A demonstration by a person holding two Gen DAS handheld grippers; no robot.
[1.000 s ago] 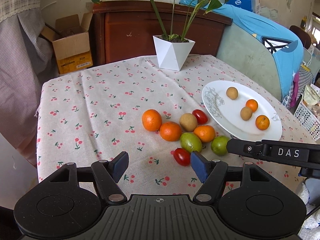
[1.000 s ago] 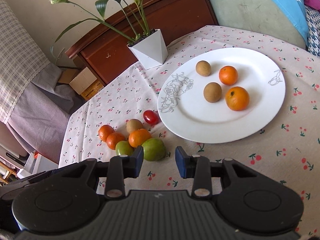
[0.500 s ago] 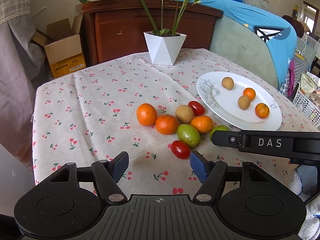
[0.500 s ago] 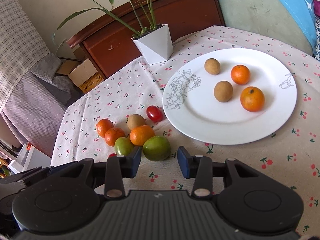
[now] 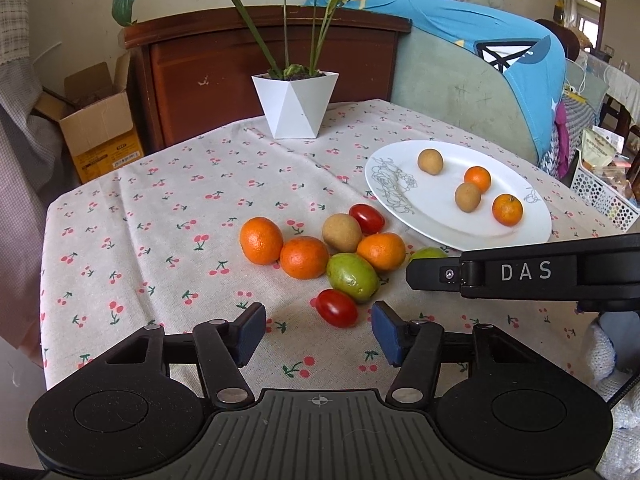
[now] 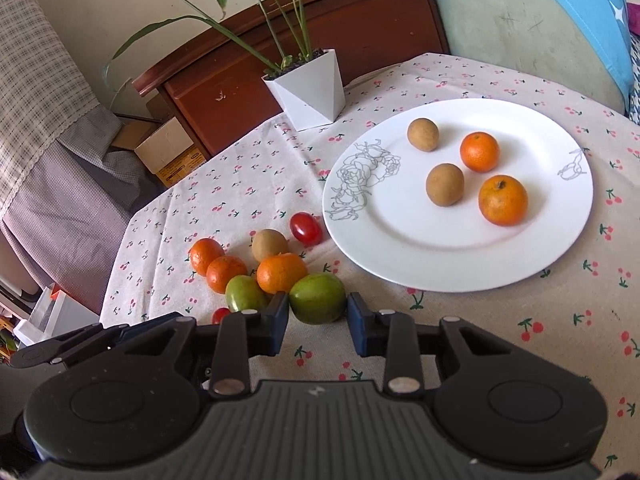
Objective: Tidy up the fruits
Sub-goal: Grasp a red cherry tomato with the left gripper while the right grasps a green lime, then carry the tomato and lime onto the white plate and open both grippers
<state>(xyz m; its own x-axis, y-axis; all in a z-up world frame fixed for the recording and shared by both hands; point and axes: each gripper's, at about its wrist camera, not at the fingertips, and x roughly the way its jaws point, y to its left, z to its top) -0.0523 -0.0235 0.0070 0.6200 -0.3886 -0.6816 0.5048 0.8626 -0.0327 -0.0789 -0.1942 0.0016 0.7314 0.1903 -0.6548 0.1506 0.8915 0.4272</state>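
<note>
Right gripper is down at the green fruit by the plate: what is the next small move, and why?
Probably finish closing the right gripper on the green fruit, then lift. Its jaws have just been closing and the fruit sits between them, one pad at its side, the other seemingly just short. The white plate, holding four fruits, has bare room.

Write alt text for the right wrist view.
The right hand-held gripper closes around a green fruit on a cherry-print tablecloth, its jaws just narrowing. Beside it lie oranges, a brown fruit and a red tomato; a white plate beyond holds two oranges and two brown fruits.
</note>
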